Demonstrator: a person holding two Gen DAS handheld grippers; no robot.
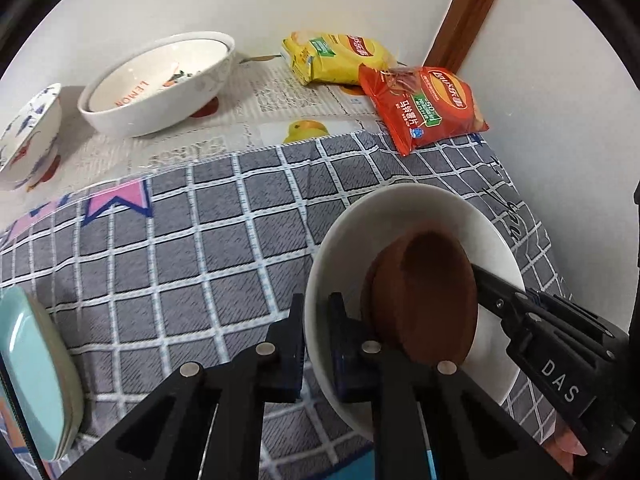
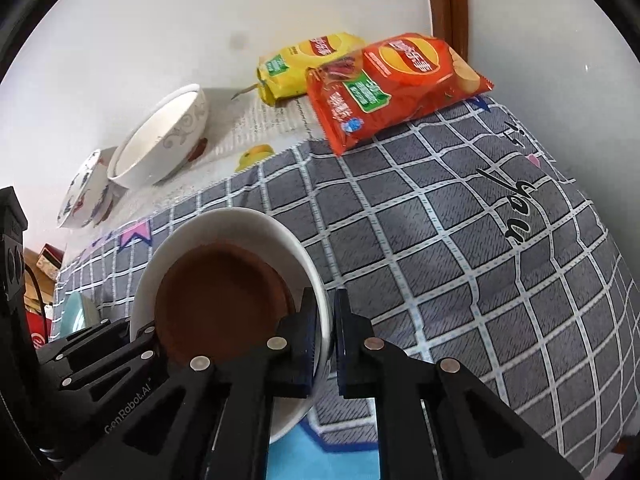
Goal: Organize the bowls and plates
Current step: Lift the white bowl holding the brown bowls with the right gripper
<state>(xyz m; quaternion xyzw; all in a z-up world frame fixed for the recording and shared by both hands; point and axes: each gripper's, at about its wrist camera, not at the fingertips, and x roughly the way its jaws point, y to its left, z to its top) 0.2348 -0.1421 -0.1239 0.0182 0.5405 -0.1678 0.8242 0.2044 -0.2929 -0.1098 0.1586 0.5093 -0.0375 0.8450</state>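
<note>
A white plate [image 1: 416, 208] with a brown dish [image 1: 424, 300] in it is held above the grey checked cloth [image 1: 200, 248]. My left gripper [image 1: 316, 344] is shut on the plate's near rim. My right gripper [image 2: 325, 344] is shut on the opposite rim of the same white plate [image 2: 240, 220]; the brown dish [image 2: 220, 304] lies inside. The right gripper also shows in the left wrist view [image 1: 520, 316]. A large white bowl [image 1: 160, 80] with a smaller bowl nested in it and a blue-patterned bowl [image 1: 28, 136] stand at the back left.
A yellow chip bag [image 1: 336, 56] and a red chip bag [image 1: 424, 104] lie at the back by the wall and a wooden post [image 1: 468, 12]. Pale teal plates [image 1: 36, 376] are stacked at the left edge. Newspaper-print covering [image 1: 240, 120] lies under the bowls.
</note>
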